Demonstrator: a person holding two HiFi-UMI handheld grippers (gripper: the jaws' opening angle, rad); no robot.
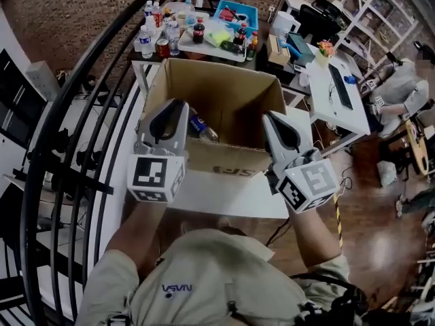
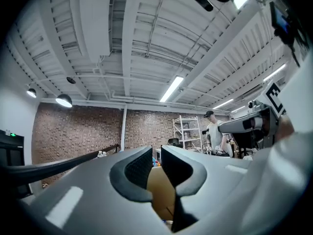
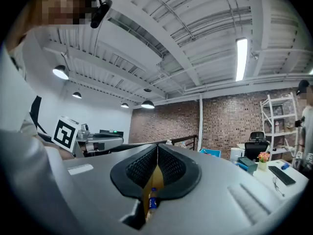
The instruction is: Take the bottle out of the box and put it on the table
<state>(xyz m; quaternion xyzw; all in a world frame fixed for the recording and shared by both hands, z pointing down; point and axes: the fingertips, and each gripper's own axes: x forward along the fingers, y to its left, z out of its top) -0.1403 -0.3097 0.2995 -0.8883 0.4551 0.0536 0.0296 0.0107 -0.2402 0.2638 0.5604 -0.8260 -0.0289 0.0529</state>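
While I hold both grippers at the near side of the box, status: bottle not out, nothing gripped.
Box (image 1: 228,104): one. Brown cardboard, rectangular, top flaps open. Dark print on the near wall, which I can't read. It shows as tan board behind the jaws in the left gripper view (image 2: 164,190) and the right gripper view (image 3: 155,176).
Bottle (image 1: 202,128): one in the box. Clear plastic with a blue label, low inside near the left wall. In the head view it sits just past the left gripper's tip. I also catch it under the right jaws (image 3: 153,199).
Left gripper (image 1: 178,104): smooth grey moulded shell, black ribbed pads. Jaws (image 2: 156,153) stand a narrow gap apart, released. Only cardboard shows through the gap.
Right gripper (image 1: 266,115): same build. Pads (image 3: 157,151) are pressed flat together, clenched on nothing.
Marker cubes: two, one per gripper, left (image 1: 155,176) and right (image 1: 309,185). White faces with black square patterns.
Table (image 1: 231,195): one under the box. White, flat, smooth top.
Back table (image 1: 204,46): beyond the box, cluttered. Several clear bottles, a red can (image 1: 162,47), and one blue bin (image 1: 238,11). The bottles are too small for me to count.
Railing (image 1: 75,114): black metal with curved bars, on the left side.
Keyboard (image 1: 340,85): one, dark, on the white desk to the right.
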